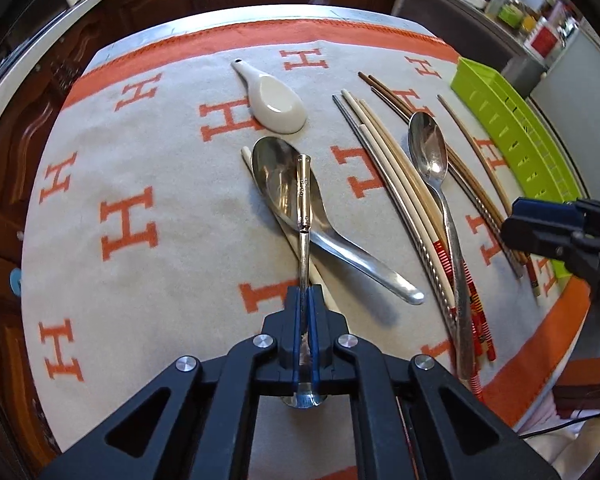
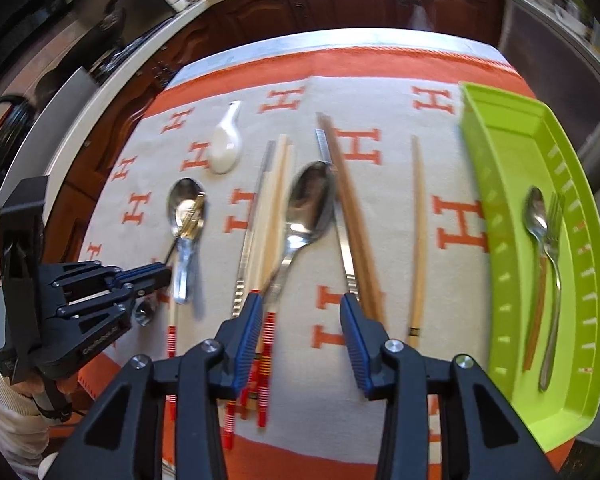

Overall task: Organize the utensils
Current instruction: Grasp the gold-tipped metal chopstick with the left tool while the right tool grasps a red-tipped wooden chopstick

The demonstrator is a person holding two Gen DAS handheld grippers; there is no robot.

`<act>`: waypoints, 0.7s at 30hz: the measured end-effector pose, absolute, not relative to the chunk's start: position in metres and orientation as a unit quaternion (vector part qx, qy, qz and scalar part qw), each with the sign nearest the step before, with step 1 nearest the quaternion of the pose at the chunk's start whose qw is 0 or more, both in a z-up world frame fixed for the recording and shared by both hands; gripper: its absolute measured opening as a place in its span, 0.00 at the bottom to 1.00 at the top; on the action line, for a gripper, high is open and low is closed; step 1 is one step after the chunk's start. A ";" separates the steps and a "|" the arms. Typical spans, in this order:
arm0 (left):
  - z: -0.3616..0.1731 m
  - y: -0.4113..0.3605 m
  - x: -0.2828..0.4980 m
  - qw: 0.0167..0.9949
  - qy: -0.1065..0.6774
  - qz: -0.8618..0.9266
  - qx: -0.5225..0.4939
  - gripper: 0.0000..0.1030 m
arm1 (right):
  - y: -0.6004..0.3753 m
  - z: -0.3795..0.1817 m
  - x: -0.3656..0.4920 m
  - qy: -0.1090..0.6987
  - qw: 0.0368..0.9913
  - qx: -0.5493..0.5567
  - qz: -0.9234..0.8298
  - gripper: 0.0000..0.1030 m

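Observation:
My left gripper (image 1: 307, 294) is shut on a small metal spoon (image 1: 303, 196), its handle pointing forward above a large steel serving spoon (image 1: 296, 196); the bowl sits behind the fingers. It also shows in the right wrist view (image 2: 162, 274). My right gripper (image 2: 302, 312) is open and empty above the handle of a steel tablespoon (image 2: 312, 204) and several chopsticks (image 2: 354, 216). The green tray (image 2: 500, 152) at right holds a spoon (image 2: 538, 216) and a fork (image 2: 554, 236). A white ceramic spoon (image 1: 274, 100) lies farther back.
An orange and grey H-patterned cloth (image 1: 128, 216) covers the table. Several chopsticks (image 1: 396, 184) lie between the spoons and the tray (image 1: 512, 136). Dark wood cabinets and a cluttered counter stand beyond the table's far edge.

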State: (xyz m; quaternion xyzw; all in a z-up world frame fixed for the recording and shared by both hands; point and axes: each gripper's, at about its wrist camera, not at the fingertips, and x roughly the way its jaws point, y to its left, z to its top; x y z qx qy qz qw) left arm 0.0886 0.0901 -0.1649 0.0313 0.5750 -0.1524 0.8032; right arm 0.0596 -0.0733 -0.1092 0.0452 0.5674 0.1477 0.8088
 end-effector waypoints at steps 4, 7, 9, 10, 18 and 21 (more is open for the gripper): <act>-0.158 0.105 0.073 0.811 0.570 -0.134 -0.011 0.01 | -0.046 -0.108 0.057 0.564 0.804 0.026 0.186 0.37; -0.149 0.118 0.064 0.820 0.557 -0.124 -0.041 0.01 | -0.025 -0.109 0.052 0.566 0.793 0.020 0.225 0.33; -0.142 0.127 0.057 0.826 0.548 -0.116 -0.059 0.01 | -0.008 -0.113 0.048 0.569 0.784 0.010 0.248 0.33; -0.140 0.130 0.055 0.828 0.546 -0.114 -0.065 0.01 | 0.002 -0.117 0.046 0.572 0.778 0.000 0.258 0.32; -0.132 0.151 0.036 0.833 0.537 -0.091 -0.102 0.01 | 0.054 -0.147 0.040 0.580 0.774 -0.085 0.240 0.24; -0.128 0.157 0.034 0.836 0.532 -0.085 -0.109 0.01 | 0.068 -0.148 0.037 0.554 0.793 -0.126 0.220 0.19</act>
